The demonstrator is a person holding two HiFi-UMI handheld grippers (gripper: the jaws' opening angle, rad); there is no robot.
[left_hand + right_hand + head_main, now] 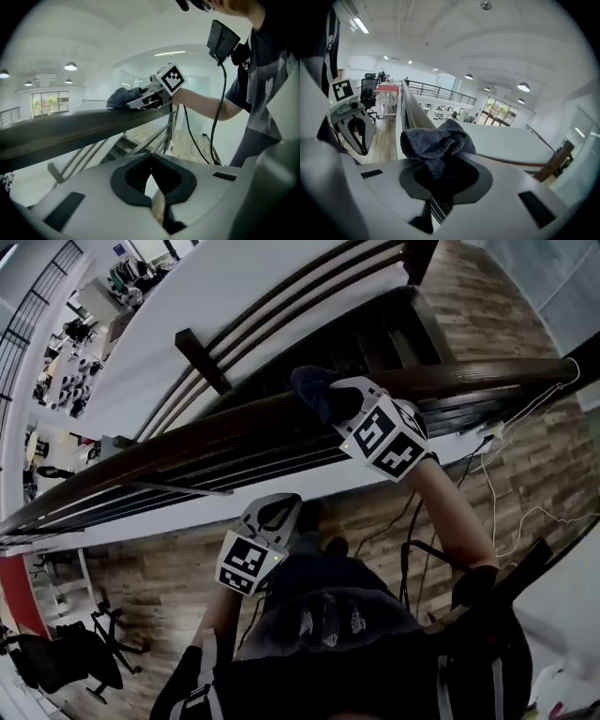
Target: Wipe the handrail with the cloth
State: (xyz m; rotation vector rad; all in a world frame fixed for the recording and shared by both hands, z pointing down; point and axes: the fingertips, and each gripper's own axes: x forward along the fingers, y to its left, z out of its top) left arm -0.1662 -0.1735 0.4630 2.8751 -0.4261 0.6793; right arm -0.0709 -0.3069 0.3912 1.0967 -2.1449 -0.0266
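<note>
cloth [436, 143]: is showing dark blue-grey
handrail [187, 444]: is showing dark brown wood grain
floor [141, 577]: is showing brown striped planks

Wood-plank floor [150, 568], office chair [66, 657], ceiling lamps [523, 87], windows [502, 108].

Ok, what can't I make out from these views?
Underside of the cloth on the handrail: right gripper view, hidden by the bunched cloth.
Dirt on the handrail: too dark in head view, blurred in left gripper view.
Handrail ends: head view, cut off by frame edges.
</note>
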